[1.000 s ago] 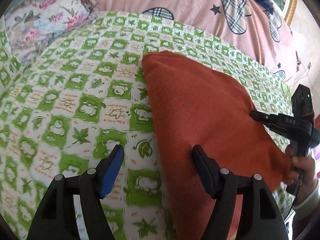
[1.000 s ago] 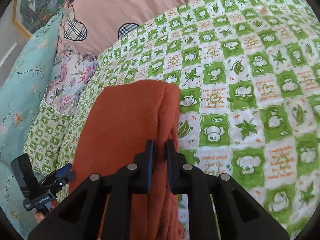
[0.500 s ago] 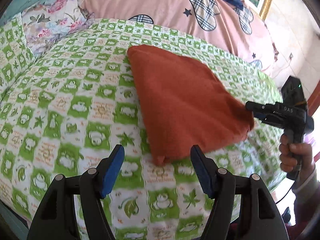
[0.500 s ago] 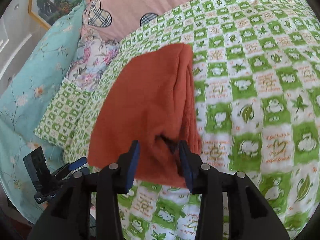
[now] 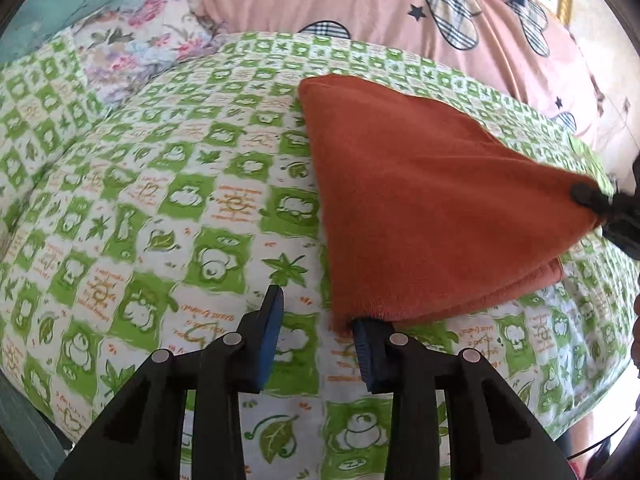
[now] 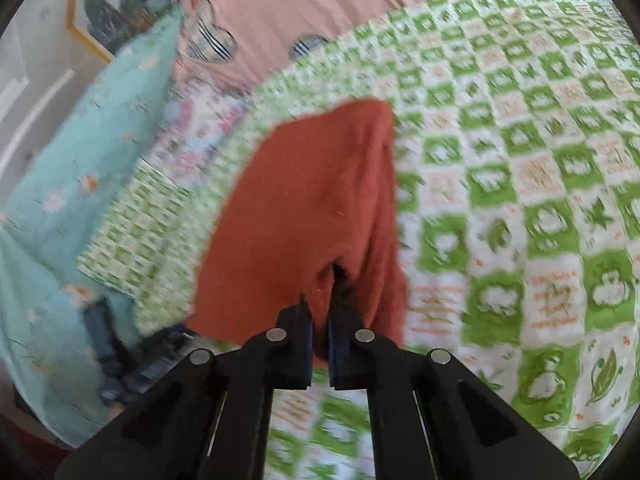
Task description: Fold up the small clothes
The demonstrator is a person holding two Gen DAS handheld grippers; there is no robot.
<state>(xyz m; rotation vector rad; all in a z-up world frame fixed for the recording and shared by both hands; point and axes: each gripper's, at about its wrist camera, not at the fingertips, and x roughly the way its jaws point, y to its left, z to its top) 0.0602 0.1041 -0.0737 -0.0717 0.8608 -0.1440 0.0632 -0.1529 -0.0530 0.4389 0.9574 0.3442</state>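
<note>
Rust-red cloth (image 5: pixel 432 208) lies right of the left gripper (image 5: pixel 316 340), fingers apart at its near corner; right gripper (image 6: pixel 319 320) fingers pinch the opposite corner.

A bed (image 5: pixel 168 208) covered by a green-and-white checked sheet carries a folded rust-orange cloth (image 5: pixel 420 208). A pink quilt (image 5: pixel 380 12) and a floral pillow (image 5: pixel 144 36) lie at its far side.
</note>
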